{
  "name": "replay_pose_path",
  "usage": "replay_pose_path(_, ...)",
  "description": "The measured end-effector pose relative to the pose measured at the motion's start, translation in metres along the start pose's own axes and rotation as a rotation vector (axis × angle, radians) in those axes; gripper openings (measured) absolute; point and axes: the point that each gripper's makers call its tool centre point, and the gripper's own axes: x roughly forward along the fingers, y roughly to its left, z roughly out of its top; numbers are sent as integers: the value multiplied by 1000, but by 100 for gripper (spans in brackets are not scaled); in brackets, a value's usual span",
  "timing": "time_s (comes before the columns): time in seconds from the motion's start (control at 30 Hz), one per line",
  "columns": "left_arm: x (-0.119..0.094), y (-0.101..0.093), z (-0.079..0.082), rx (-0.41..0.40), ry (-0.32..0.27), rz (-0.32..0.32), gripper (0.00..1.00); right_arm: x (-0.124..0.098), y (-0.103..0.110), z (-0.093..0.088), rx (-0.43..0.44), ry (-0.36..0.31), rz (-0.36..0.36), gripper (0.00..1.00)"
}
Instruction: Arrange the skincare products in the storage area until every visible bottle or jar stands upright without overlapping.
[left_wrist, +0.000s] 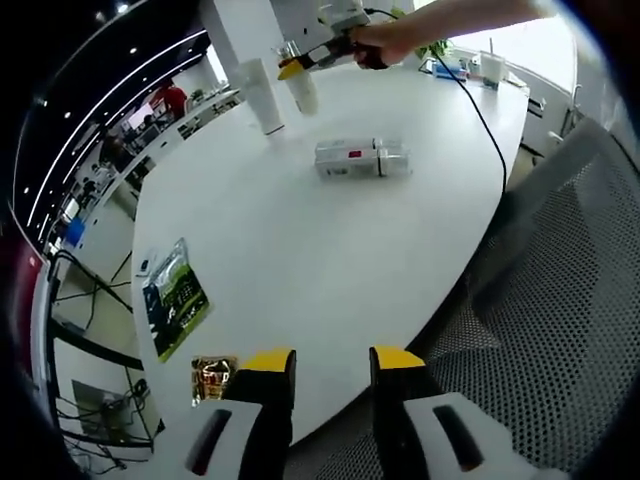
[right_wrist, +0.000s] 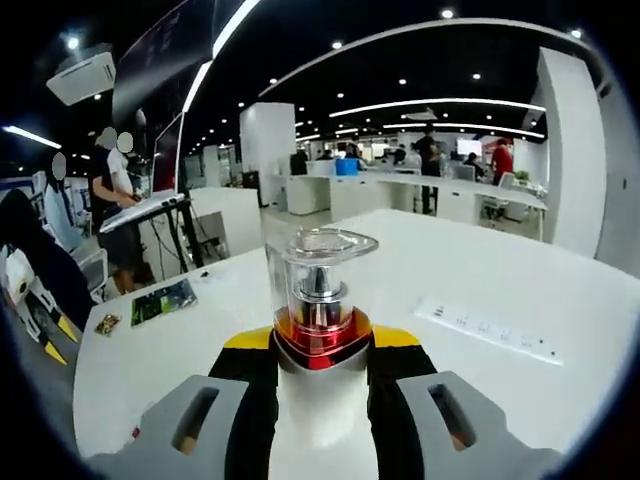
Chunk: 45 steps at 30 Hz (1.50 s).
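In the right gripper view my right gripper (right_wrist: 320, 348) is shut on a white pump bottle (right_wrist: 320, 290) with a clear cap and a red collar, held upright above the white table (right_wrist: 480, 270). The left gripper view shows that same bottle (left_wrist: 305, 92) hanging from the right gripper (left_wrist: 318, 58) in a hand at the far end. Beside it a tall white bottle (left_wrist: 265, 95) stands upright. A silvery boxed product (left_wrist: 362, 160) lies on its side mid-table. My left gripper (left_wrist: 333, 362) is open over the near table edge, with nothing between its fingers.
A green packet (left_wrist: 175, 295) and a small gold sachet (left_wrist: 213, 378) lie near the left edge. A mesh chair (left_wrist: 560, 300) stands at the right. A cable (left_wrist: 485, 120) runs across the far end, and a power strip (right_wrist: 490, 328) lies on the table. People stand at desks behind.
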Motion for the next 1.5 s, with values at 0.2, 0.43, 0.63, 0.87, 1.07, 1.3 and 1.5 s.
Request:
replay_pose_path(0.2, 1, 0, -1, 1, 5, -3, 30, 5, -3, -3, -10, 2, 4, 30)
replay_pose_path(0.43, 1, -1, -3, 4, 17, -10, 30, 10, -4, -6, -39, -4, 12, 30)
replay_pose_path(0.63, 2, -2, -5, 8, 27, -13, 30, 14, -3, -7, -48, -7, 25, 30)
replay_pose_path(0.87, 3, -3, -6, 14, 37, -19, 30, 16, -6, -14, -62, -11, 17, 30)
replay_pose_path(1.07, 3, -3, -6, 12, 38, -21, 30, 15, -8, -18, -70, -29, 10, 30)
replay_pose_path(1.3, 3, -4, -7, 15, 44, -27, 30, 18, -9, -18, -75, -69, 5, 31)
replay_pose_path(1.5, 3, -6, -7, 20, 43, -31, 30, 16, -9, -19, -87, -91, 21, 31)
